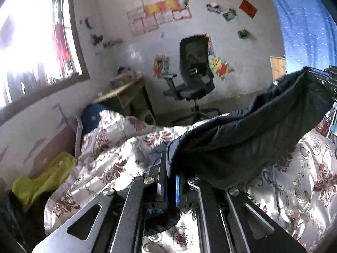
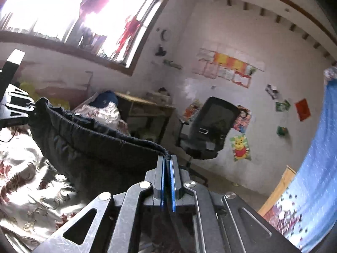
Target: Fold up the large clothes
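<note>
Dark navy garment (image 1: 242, 139) hangs stretched above the bed (image 1: 109, 160), ready for folding. The left gripper (image 1: 171, 181) and right gripper (image 2: 167, 168) each have their jaws clamped on an opposite end of its edge.

Bright light pours in through the big window (image 2: 69, 10). A black office chair (image 1: 193, 78) stands by the white wall (image 2: 242, 31), which has colourful pictures stuck on it. A small wooden desk (image 1: 124, 93) sits in the corner.

Dark garment (image 1: 242, 135): matt navy cloth, gathered stitched hem, slightly rough weave. Bedspread (image 1: 118, 158) under garment: glossy satin cloth, floral print, strong sheen. Left gripper (image 1: 168, 168): matt black plastic fingers, brushed scratched metal links, shiny bolts, blue pad edging. Right gripper (image 2: 168, 158): same finish. Desk (image 1: 124, 88) beyond bedspread: pale wood. Chair (image 1: 193, 71) beside desk: black mesh back.
</note>
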A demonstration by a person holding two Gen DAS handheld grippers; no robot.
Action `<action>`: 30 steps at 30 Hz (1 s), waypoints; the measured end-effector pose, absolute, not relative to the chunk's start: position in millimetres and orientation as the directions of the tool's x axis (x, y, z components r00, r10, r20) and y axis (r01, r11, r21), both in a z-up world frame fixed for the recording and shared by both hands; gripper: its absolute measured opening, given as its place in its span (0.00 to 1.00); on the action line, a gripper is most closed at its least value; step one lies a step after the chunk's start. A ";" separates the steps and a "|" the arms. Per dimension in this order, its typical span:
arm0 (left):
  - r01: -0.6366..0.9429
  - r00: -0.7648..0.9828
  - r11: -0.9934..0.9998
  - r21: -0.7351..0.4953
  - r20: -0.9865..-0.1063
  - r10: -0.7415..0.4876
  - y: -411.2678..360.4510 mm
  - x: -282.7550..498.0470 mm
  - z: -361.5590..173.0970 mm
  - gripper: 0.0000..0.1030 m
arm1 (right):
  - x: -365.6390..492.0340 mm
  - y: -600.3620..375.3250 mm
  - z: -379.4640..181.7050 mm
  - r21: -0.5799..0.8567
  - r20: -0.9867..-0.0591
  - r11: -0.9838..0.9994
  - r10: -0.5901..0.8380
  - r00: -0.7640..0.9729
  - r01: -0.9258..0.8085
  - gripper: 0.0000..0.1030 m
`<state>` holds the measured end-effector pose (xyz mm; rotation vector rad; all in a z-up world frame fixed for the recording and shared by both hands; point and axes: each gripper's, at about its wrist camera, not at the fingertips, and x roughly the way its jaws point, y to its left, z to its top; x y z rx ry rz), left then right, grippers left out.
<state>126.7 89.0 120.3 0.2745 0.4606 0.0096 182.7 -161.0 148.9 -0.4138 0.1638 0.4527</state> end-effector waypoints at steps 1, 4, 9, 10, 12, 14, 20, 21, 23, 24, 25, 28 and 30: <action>0.050 0.889 0.963 0.264 -0.451 0.077 90.5 135.7 119.3 0.03 | 197.5 -154.8 150.2 -0.359 -0.264 0.806 0.395 0.880 -0.470 0.04; 0.052 0.865 0.965 0.257 -0.495 0.086 94.0 164.5 112.5 0.03 | 241.9 -138.0 147.8 -0.363 -0.351 0.779 0.395 0.849 -0.512 0.05; 0.064 0.845 0.952 0.299 -0.523 0.108 89.2 215.9 96.4 0.03 | 320.6 -119.7 132.8 -0.306 -0.492 0.789 0.349 0.798 -0.533 0.05; 0.057 0.844 0.953 0.299 -0.524 0.114 89.3 224.0 93.7 0.03 | 335.0 -116.6 129.9 -0.291 -0.502 0.799 0.341 0.795 -0.527 0.05; 0.044 0.845 0.958 0.285 -0.521 0.116 92.6 238.1 90.1 0.03 | 355.5 -111.2 124.2 -0.266 -0.504 0.820 0.329 0.798 -0.506 0.05; 0.023 0.841 0.967 0.254 -0.528 0.119 100.4 256.7 85.2 0.03 | 372.7 -105.4 116.0 -0.259 -0.498 0.833 0.319 0.806 -0.489 0.05; -0.034 0.833 0.987 0.157 -0.541 0.114 119.1 296.8 71.9 0.03 | 399.0 -93.5 95.0 -0.253 -0.485 0.854 0.294 0.824 -0.454 0.05; -0.040 0.833 0.988 0.147 -0.541 0.114 121.2 301.9 71.1 0.03 | 403.2 -92.0 92.6 -0.245 -0.486 0.859 0.293 0.823 -0.450 0.05; -0.059 0.829 0.992 0.112 -0.549 0.111 126.6 315.0 64.9 0.03 | 411.8 -89.3 87.4 -0.237 -0.486 0.866 0.287 0.826 -0.441 0.05; -0.065 0.826 0.993 0.097 -0.553 0.109 129.1 322.2 63.6 0.03 | 415.9 -87.9 84.2 -0.238 -0.482 0.868 0.284 0.829 -0.436 0.05; -0.073 0.823 0.994 0.085 -0.558 0.108 131.0 327.4 60.9 0.03 | 420.3 -86.6 80.2 -0.235 -0.480 0.871 0.282 0.831 -0.431 0.05; -0.092 0.807 0.994 0.056 -0.581 0.108 135.3 346.0 50.0 0.03 | 432.9 -85.2 68.8 -0.206 -0.487 0.884 0.279 0.828 -0.420 0.05; -0.104 0.799 0.994 0.042 -0.592 0.109 138.8 356.4 44.1 0.03 | 441.4 -84.6 62.2 -0.191 -0.489 0.890 0.280 0.826 -0.415 0.05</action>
